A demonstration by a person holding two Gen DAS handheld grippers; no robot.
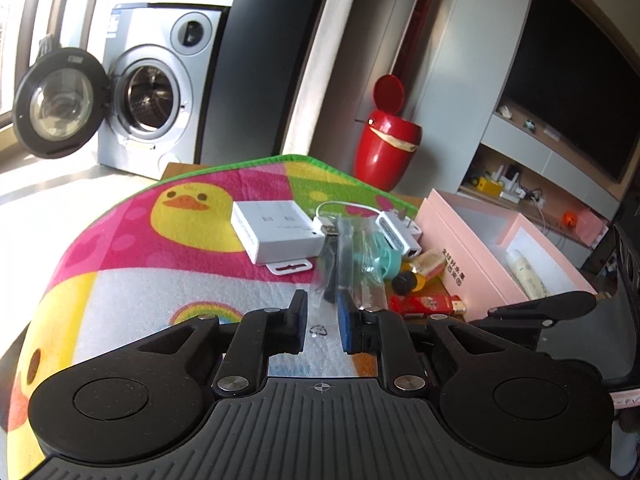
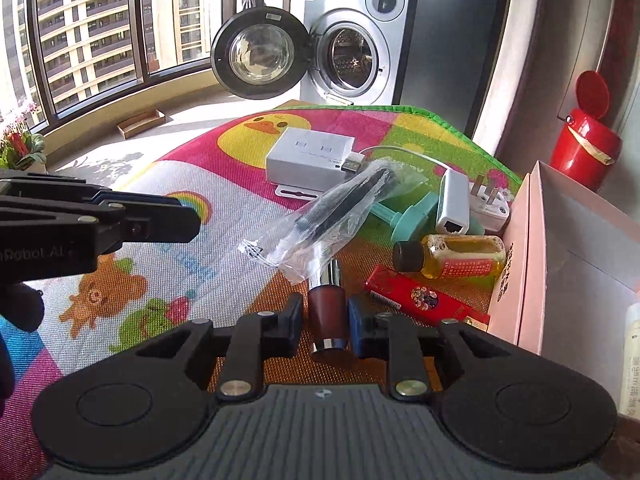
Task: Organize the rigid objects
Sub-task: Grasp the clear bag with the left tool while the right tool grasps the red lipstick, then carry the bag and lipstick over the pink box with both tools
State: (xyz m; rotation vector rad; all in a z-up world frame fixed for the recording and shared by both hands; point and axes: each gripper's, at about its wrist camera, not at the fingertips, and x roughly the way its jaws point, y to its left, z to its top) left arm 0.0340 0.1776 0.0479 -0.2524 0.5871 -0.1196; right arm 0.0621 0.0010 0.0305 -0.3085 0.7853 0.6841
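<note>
Several small objects lie on a cartoon play mat [image 1: 132, 248] [image 2: 168, 272]. My right gripper [image 2: 325, 312] is shut on a brown and chrome cylinder [image 2: 327, 312] that lies partly under a clear plastic bag with a black item [image 2: 332, 208]. My left gripper [image 1: 322, 312] is open and empty, hovering just in front of that bag [image 1: 348, 256]; it shows at the left of the right wrist view [image 2: 176, 220]. Nearby lie a white box [image 1: 276, 230] [image 2: 308, 156], a white adapter with cable [image 2: 452, 204], a yellow oil bottle [image 2: 452, 258] and a red lighter box [image 2: 424, 298].
An open pink box [image 1: 472, 264] [image 2: 532, 256] stands at the mat's right edge, with a pale bottle inside [image 1: 524, 276]. A teal plastic piece [image 2: 408, 220] and a white plug [image 2: 488, 204] lie by the adapter. A red bin [image 1: 386, 148] and a washing machine [image 1: 156, 96] stand beyond.
</note>
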